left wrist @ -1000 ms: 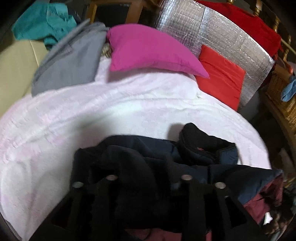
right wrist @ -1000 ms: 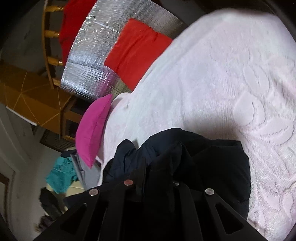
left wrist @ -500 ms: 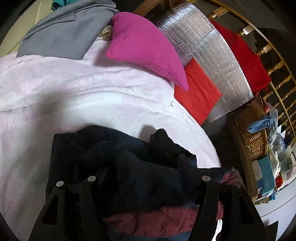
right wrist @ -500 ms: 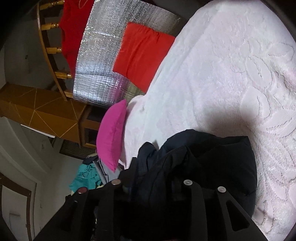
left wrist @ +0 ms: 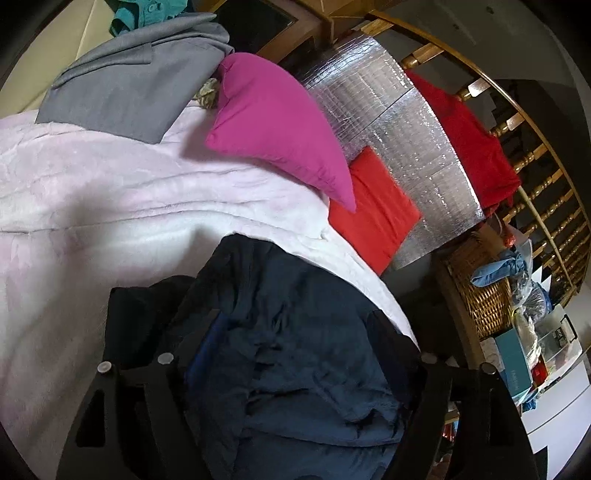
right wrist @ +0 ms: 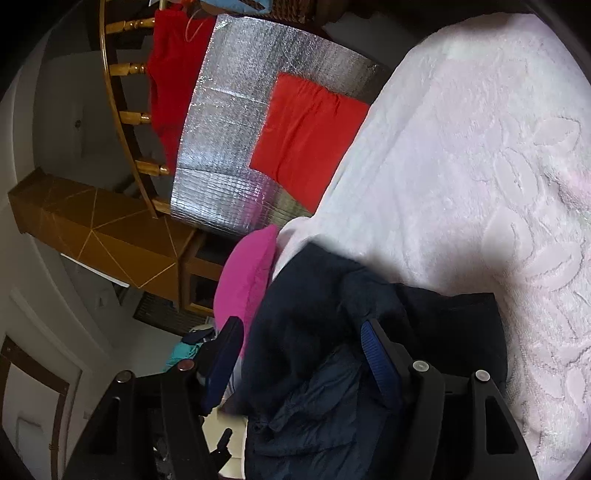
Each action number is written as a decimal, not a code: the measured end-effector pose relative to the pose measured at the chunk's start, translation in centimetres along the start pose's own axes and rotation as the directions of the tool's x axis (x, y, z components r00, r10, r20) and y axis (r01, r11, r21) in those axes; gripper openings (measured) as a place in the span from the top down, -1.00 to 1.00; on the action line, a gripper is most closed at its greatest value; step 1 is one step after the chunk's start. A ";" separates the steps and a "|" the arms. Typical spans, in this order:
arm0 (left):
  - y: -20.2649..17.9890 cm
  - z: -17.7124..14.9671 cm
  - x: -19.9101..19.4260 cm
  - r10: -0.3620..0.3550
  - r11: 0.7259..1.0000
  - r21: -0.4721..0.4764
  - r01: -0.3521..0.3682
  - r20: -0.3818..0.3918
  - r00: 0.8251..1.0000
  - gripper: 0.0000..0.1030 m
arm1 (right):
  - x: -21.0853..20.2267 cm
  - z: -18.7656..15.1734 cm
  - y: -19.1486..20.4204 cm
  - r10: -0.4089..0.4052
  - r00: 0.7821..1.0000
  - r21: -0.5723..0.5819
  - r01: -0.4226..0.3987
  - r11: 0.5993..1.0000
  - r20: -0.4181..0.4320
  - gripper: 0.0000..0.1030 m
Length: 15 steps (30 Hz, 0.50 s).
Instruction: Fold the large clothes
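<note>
A dark navy padded jacket (left wrist: 303,369) lies bunched on the pale pink blanket (left wrist: 110,206) of a bed. My left gripper (left wrist: 291,317) hangs over it, its jaws opening wide, with jacket fabric bulging loosely between the fingers. In the right wrist view the same jacket (right wrist: 314,295) lies on the blanket's (right wrist: 461,166) near-left edge. My right gripper (right wrist: 300,326) is also opening. Its blue pads (right wrist: 376,362) show, the left one clear of the cloth, and a fold of jacket sits between the fingers.
A magenta pillow (left wrist: 273,122), a red cushion (left wrist: 373,210) and a silver foil panel (left wrist: 399,122) stand at the bed's head. A grey garment (left wrist: 129,85) and a teal one (left wrist: 147,11) lie far left. A wicker basket (left wrist: 484,299) with clutter is beside the bed.
Both grippers' jaws have spread apart from a narrow grip on the jacket. The left view has rolled and shifted over the jacket; the maroon lining no longer shows. The right gripper rose slightly.
</note>
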<state>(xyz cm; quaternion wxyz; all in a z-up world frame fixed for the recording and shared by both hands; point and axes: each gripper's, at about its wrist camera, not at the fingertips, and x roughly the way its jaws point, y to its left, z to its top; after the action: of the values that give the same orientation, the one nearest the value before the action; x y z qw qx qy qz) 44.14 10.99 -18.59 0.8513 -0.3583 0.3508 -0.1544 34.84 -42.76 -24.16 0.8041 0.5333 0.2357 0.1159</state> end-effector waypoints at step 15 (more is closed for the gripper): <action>2.7 -0.3 1.0 0.249 0.968 -0.022 -0.250 -0.027 0.968 -0.53 | -0.3 0.5 -0.6 -0.140 0.989 -0.042 0.142 0.989 0.056 -0.36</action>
<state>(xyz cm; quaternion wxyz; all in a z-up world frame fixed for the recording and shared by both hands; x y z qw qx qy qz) 44.70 12.24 -21.17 0.8552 -0.3203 0.4049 -0.0460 34.86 -43.55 -24.45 0.8282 0.4997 0.2488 0.0501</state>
